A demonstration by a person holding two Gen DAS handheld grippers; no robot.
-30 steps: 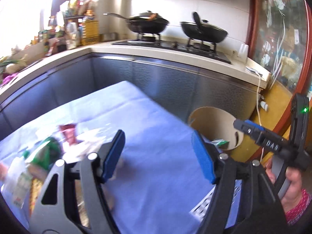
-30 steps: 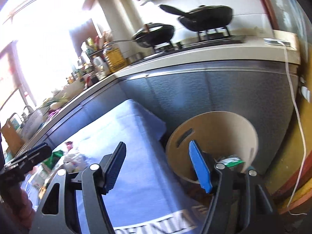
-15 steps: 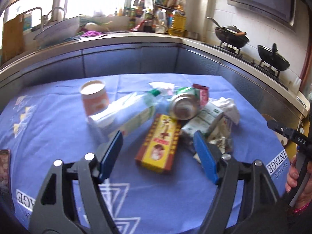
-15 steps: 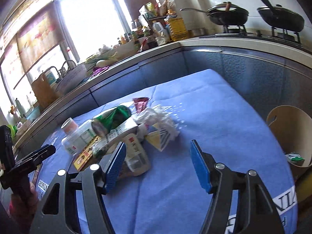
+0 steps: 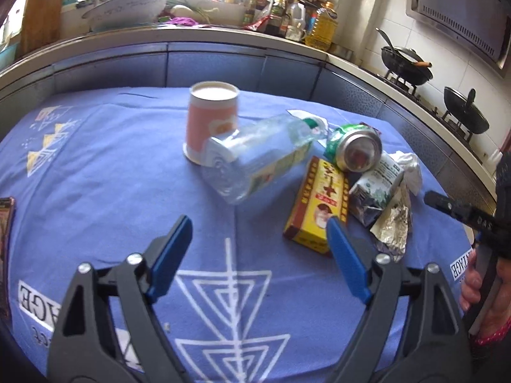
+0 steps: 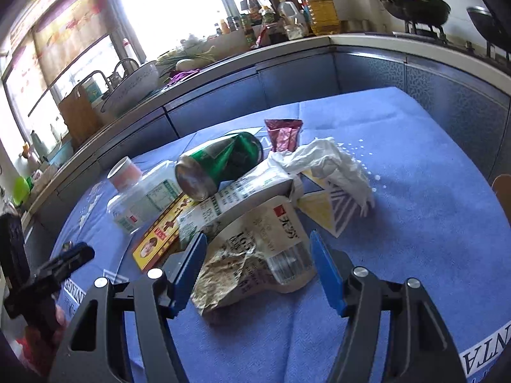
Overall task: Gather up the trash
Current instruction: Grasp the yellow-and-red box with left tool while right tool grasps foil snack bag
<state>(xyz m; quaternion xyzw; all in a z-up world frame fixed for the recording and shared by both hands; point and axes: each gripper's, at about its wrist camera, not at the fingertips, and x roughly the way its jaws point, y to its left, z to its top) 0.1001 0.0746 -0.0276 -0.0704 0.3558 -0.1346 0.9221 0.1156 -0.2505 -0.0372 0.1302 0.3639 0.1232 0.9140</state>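
Observation:
A pile of trash lies on the blue tablecloth [image 5: 95,166]. It holds a pink paper cup [image 5: 212,118], a clear plastic bottle [image 5: 255,162], a green can [image 5: 354,146], a yellow box [image 5: 319,204], a carton [image 5: 377,188] and white tissue [image 6: 329,162]. My left gripper [image 5: 258,242] is open and empty, short of the bottle and box. My right gripper [image 6: 258,252] is open, its fingers on either side of a crumpled foil bag [image 6: 252,252] on the cloth. A maroon wrapper [image 6: 282,134] lies behind the can [image 6: 217,162].
A kitchen counter [image 5: 223,36] curves round behind the table, with bottles, a basin [image 5: 127,6] and two black woks [image 5: 405,63] on the stove. The rim of a round bin [image 6: 501,191] shows at the right edge of the right wrist view.
Both grippers have swung away from the bin and stove toward the trash pile and moved closer to it. The right gripper now straddles the foil bag. Both stay open.

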